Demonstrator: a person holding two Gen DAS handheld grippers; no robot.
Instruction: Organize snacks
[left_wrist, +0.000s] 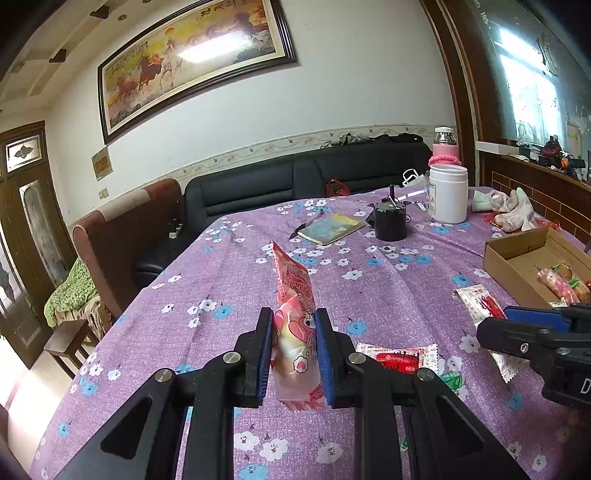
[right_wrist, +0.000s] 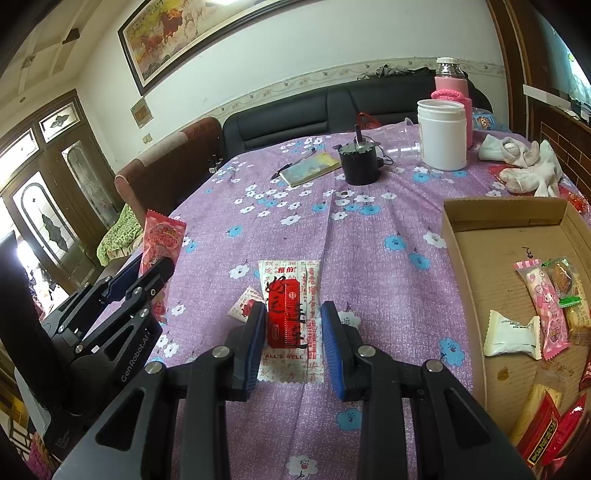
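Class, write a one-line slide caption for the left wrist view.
Left gripper shut on a pink snack above the floral tablecloth; cardboard box at right.

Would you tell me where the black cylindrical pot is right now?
In the right wrist view, the black cylindrical pot stands at the table's far end, between the yellow notebook and the white plastic jar.

Black sofa (left_wrist: 306, 177), framed horse painting (left_wrist: 192, 59)

A table under a purple flowered cloth (right_wrist: 295, 229) carries a cardboard box (right_wrist: 506, 212) at the right edge, a white jar (right_wrist: 443, 136), a black pot (right_wrist: 360, 164), a notebook (right_wrist: 310, 168) with a pen (left_wrist: 306, 223) beside it, white socks (right_wrist: 524, 162), a pink-sleeved bottle (right_wrist: 452, 83) and red-and-white snack packets (left_wrist: 400, 356) near the front.
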